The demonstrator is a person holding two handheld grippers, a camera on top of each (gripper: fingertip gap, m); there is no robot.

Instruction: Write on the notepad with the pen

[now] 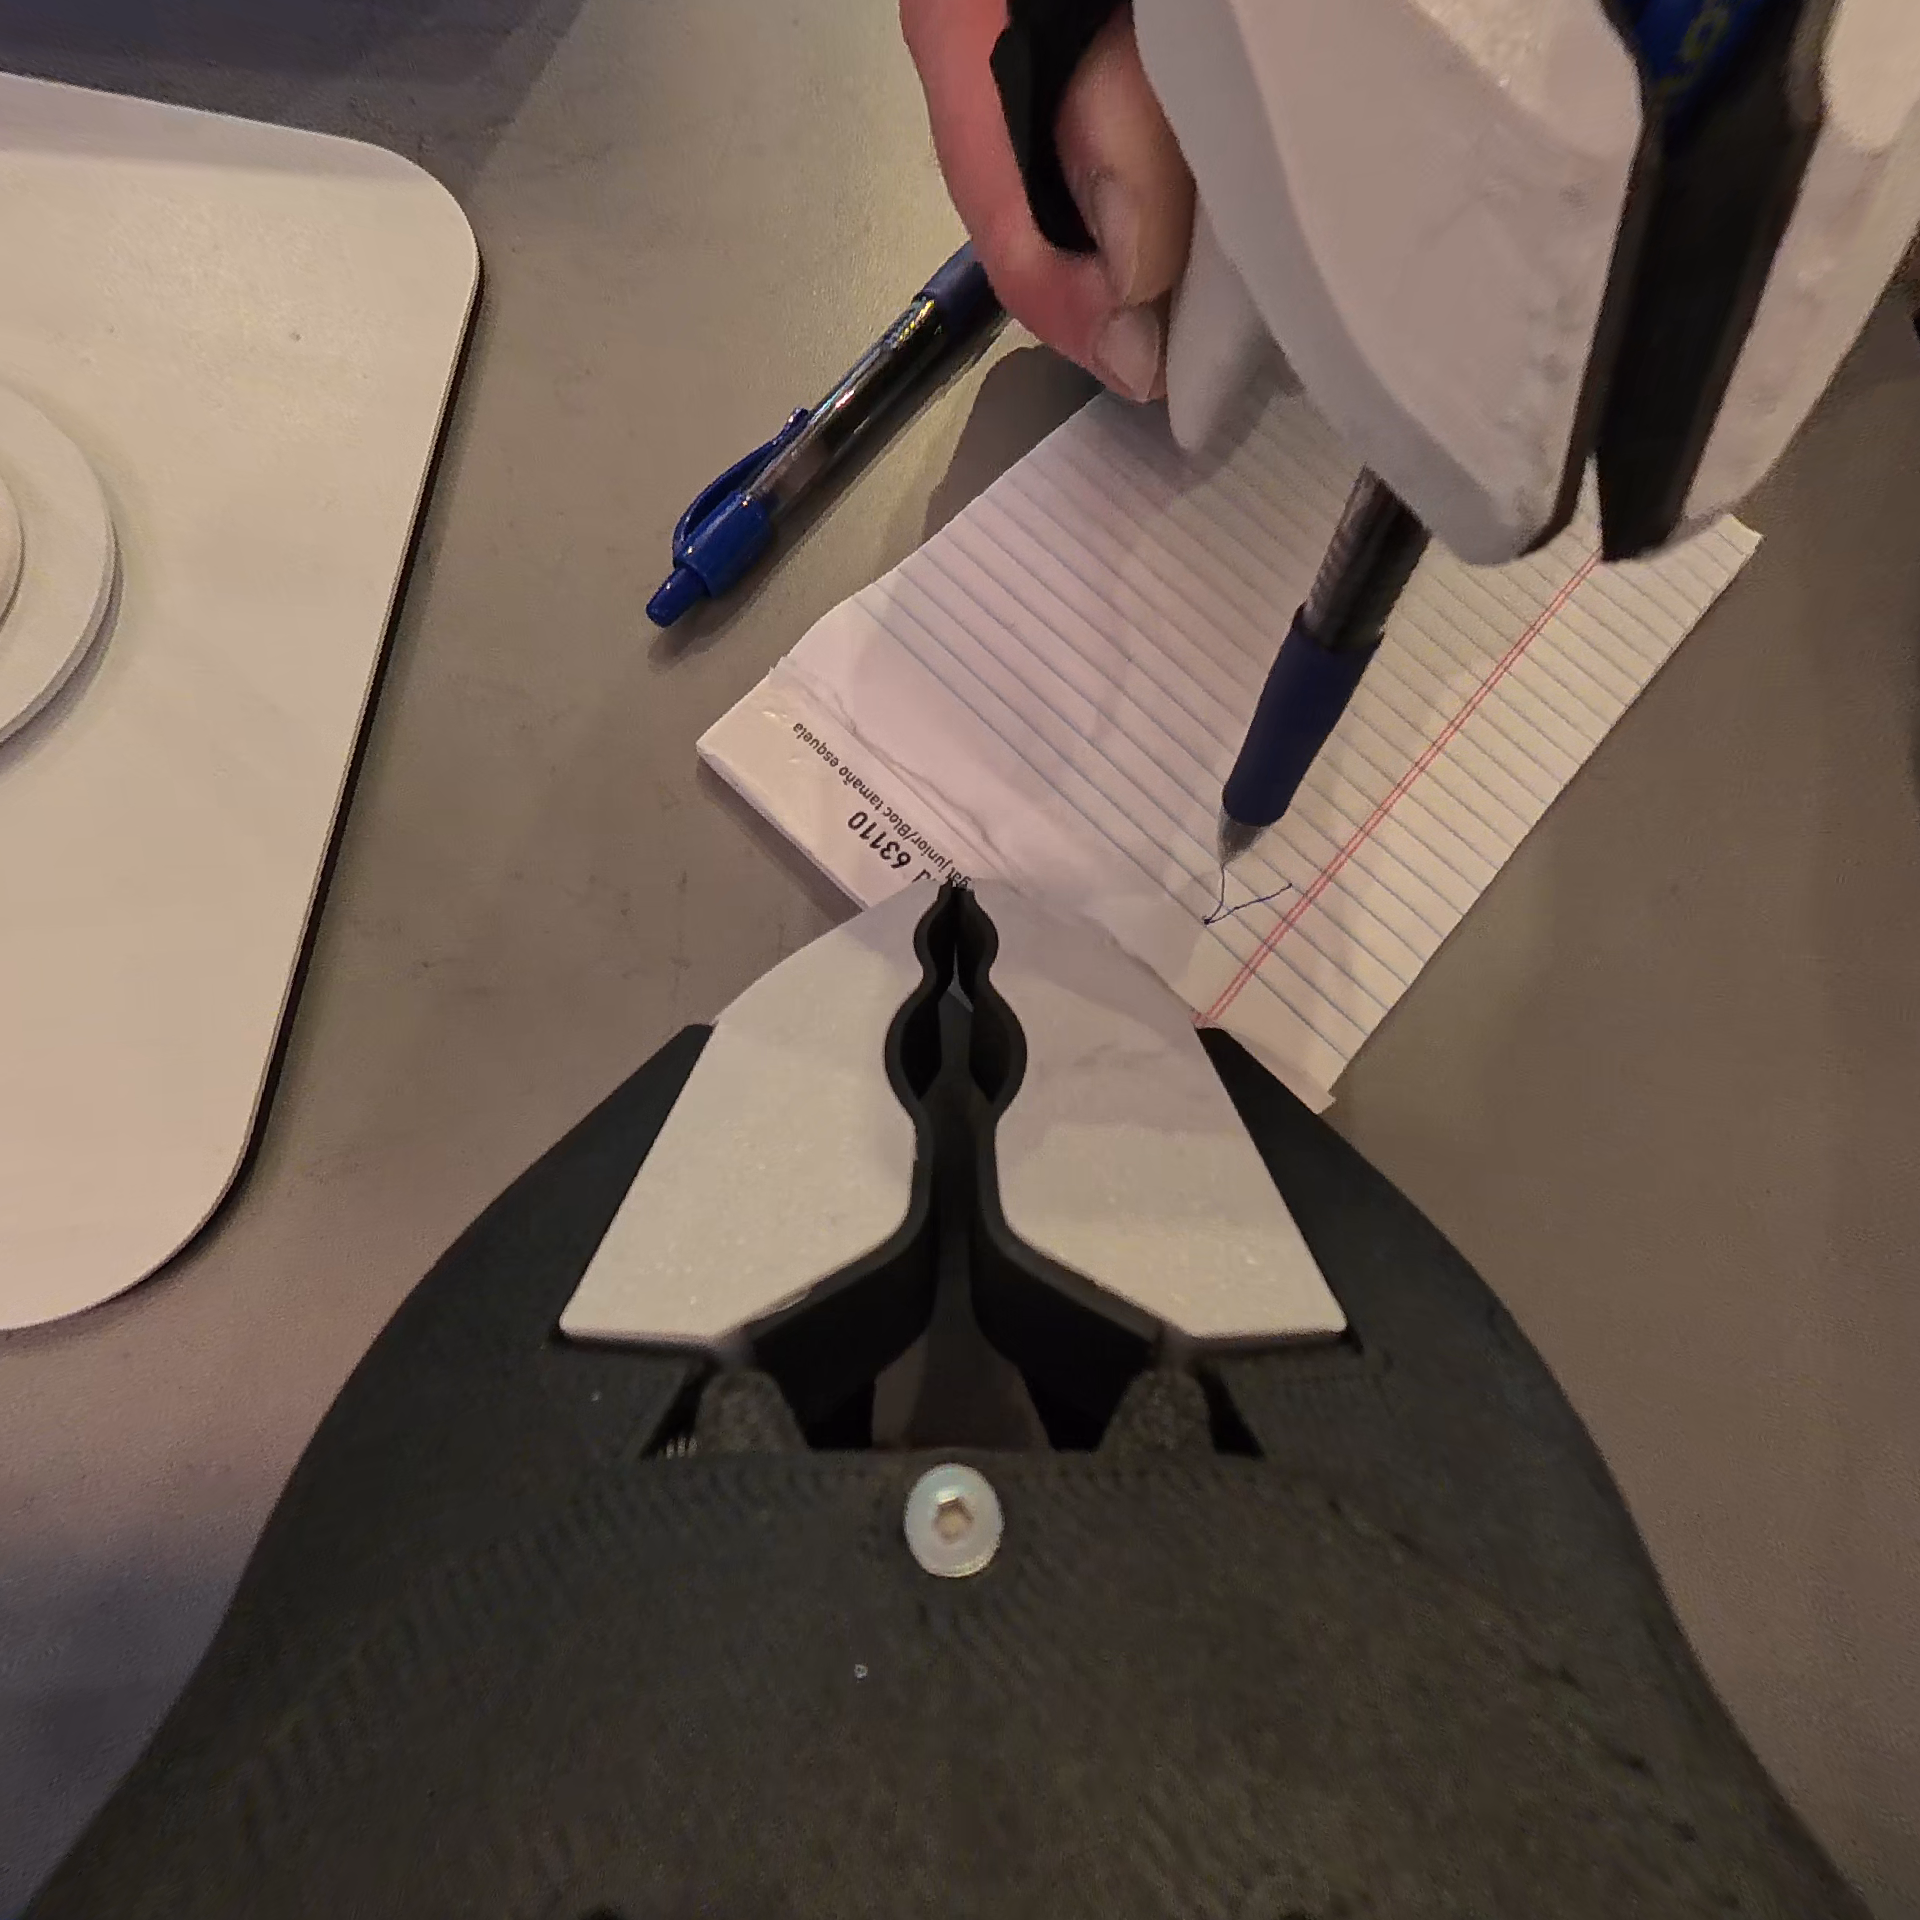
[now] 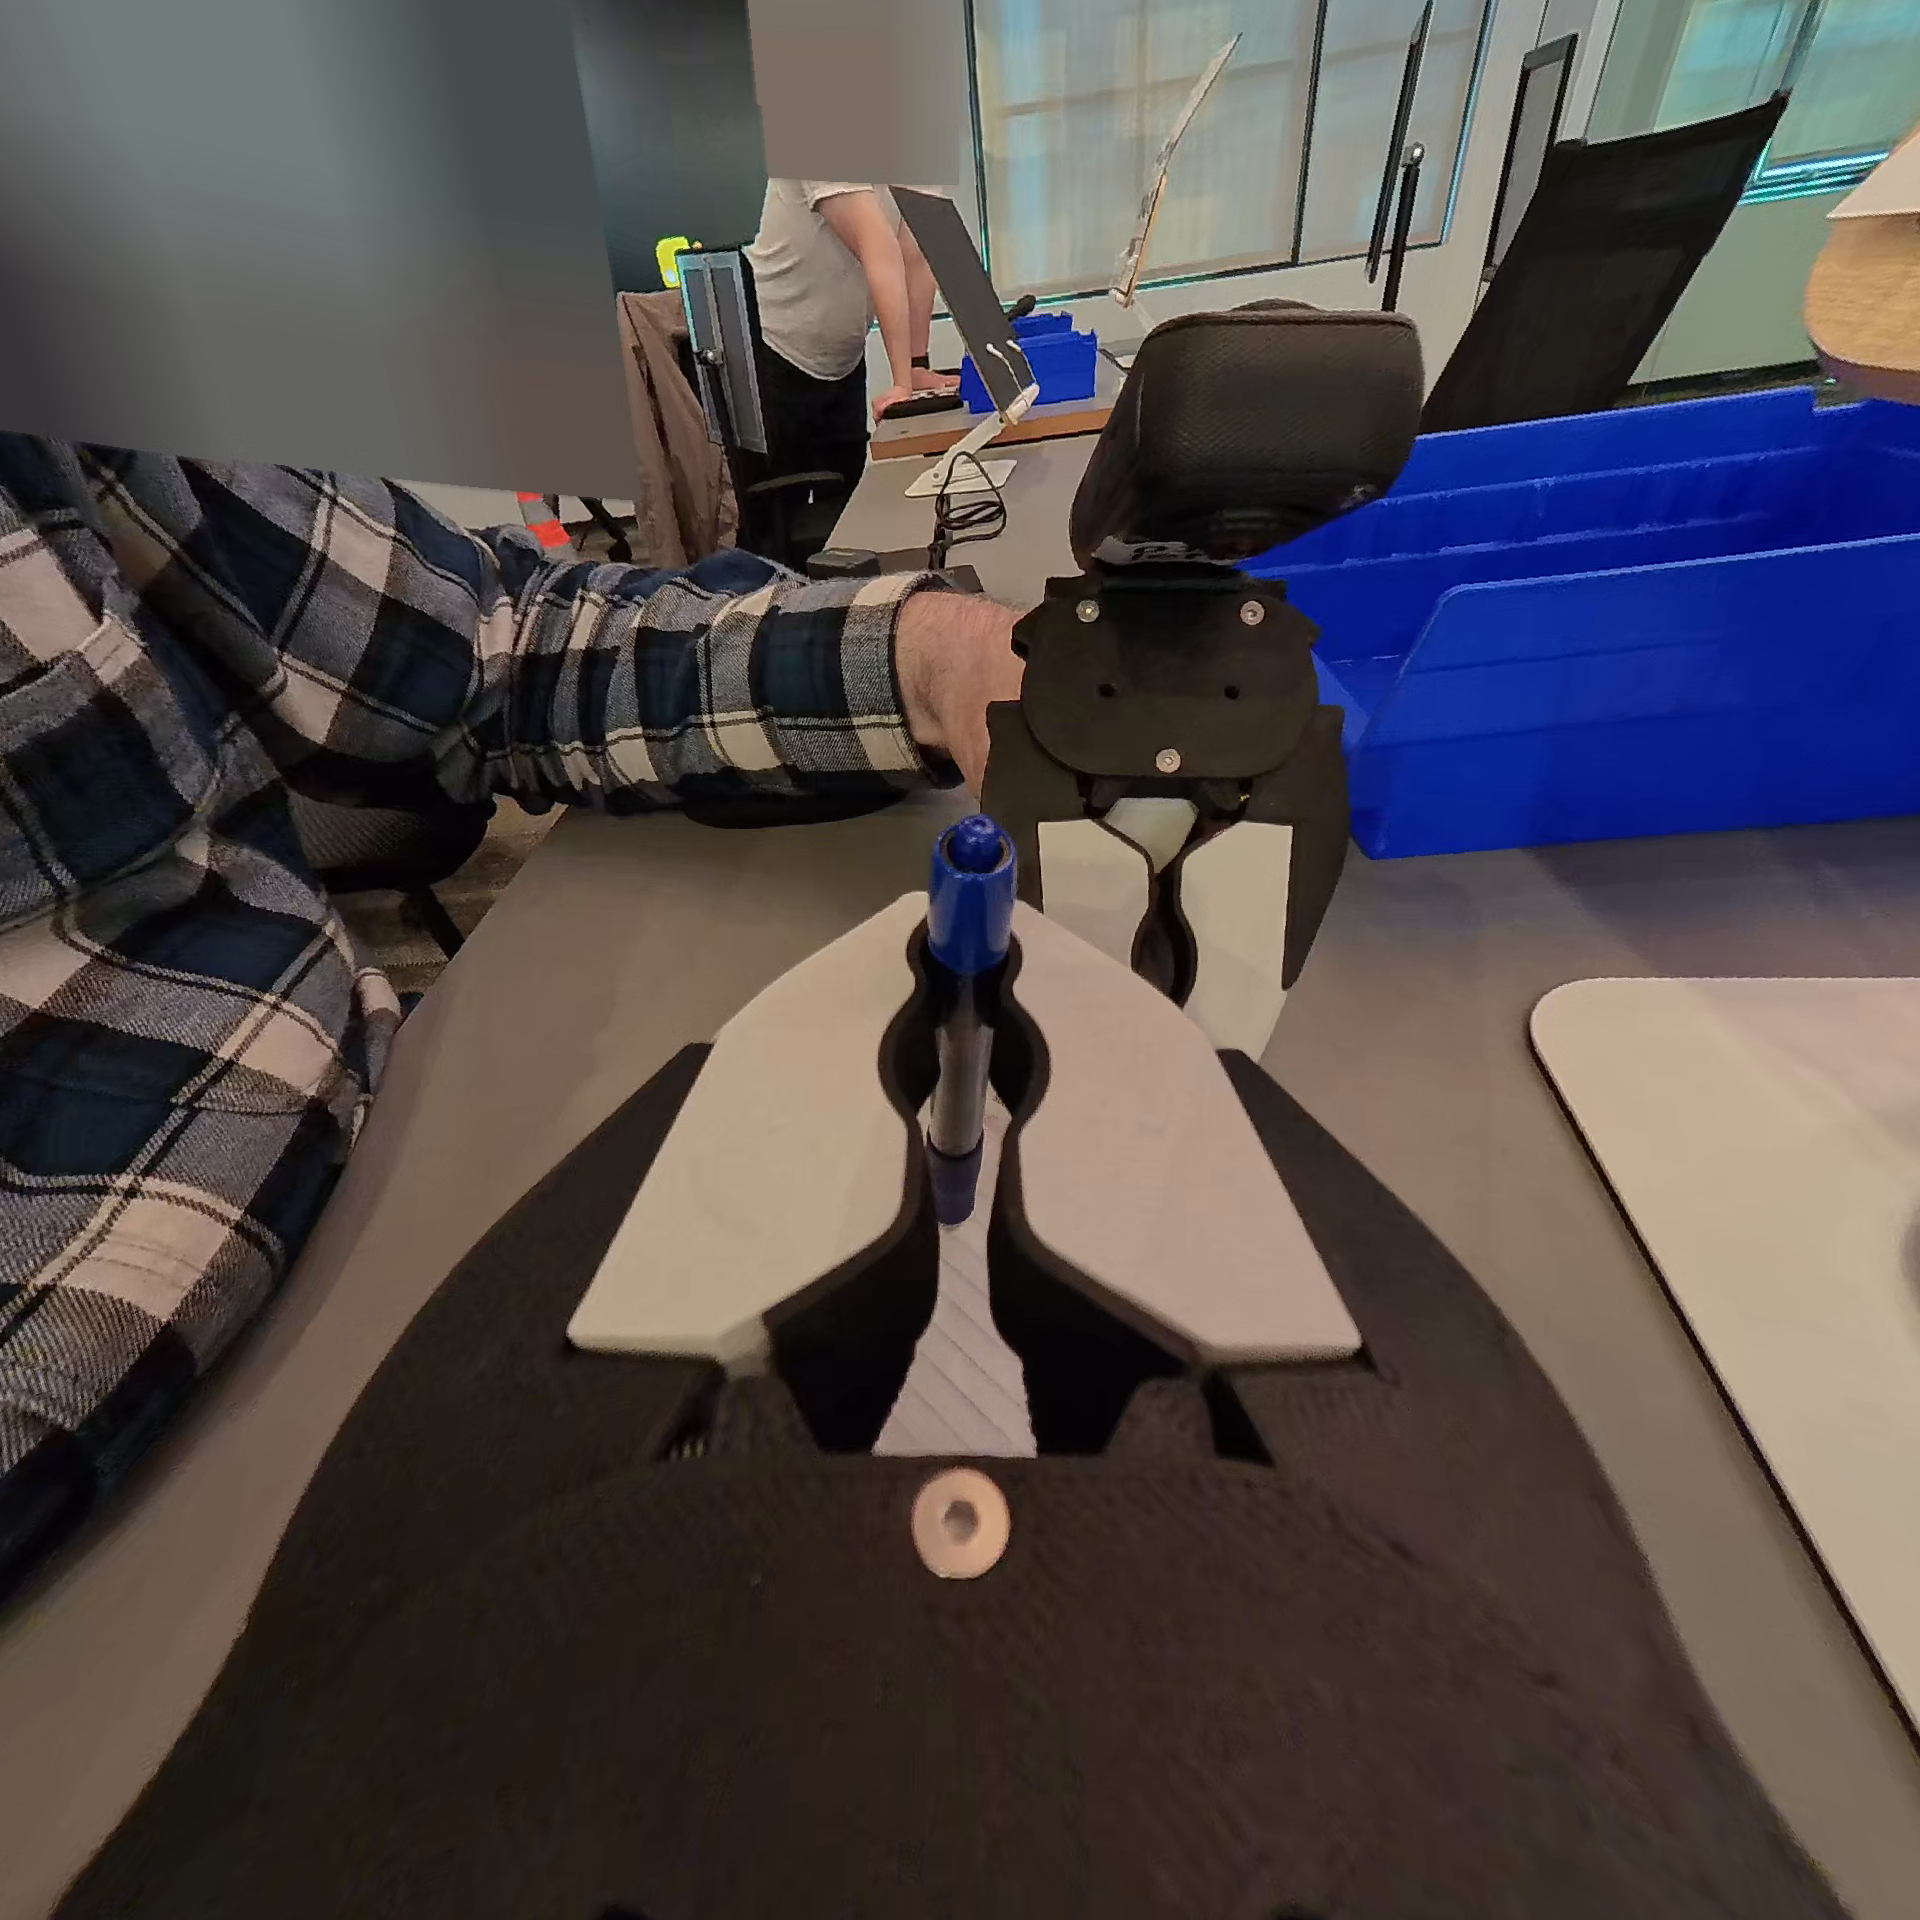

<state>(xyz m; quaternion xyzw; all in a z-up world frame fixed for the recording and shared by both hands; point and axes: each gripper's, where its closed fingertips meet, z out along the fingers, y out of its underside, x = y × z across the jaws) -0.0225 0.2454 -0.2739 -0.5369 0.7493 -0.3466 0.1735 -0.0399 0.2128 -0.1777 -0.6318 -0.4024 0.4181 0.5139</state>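
A white lined notepad (image 1: 1143, 644) lies slanted on the grey table. My right gripper (image 2: 971, 935) is shut on a blue pen (image 2: 966, 894), held nearly upright. In the left wrist view this gripper (image 1: 1579, 530) comes in from the top right, and the pen (image 1: 1299, 707) has its tip on the paper just above a small blue ink mark (image 1: 1242, 902) near the red margin line. My left gripper (image 1: 956, 914) is shut, with its tips down on the notepad's bound edge. It also shows in the right wrist view (image 2: 1169, 987), beyond the pen. A strip of the notepad (image 2: 956, 1382) shows between my right fingers.
A second blue pen (image 1: 821, 436) lies on the table left of the notepad. A white rounded mat (image 1: 208, 623) lies at the left and shows in the right wrist view (image 2: 1766, 1195). A blue bin (image 2: 1621, 644) stands behind. A person's hand (image 1: 1039, 208) and plaid sleeve (image 2: 520, 675) are close. The left gripper's tips are roughly 10 cm from the right gripper's.
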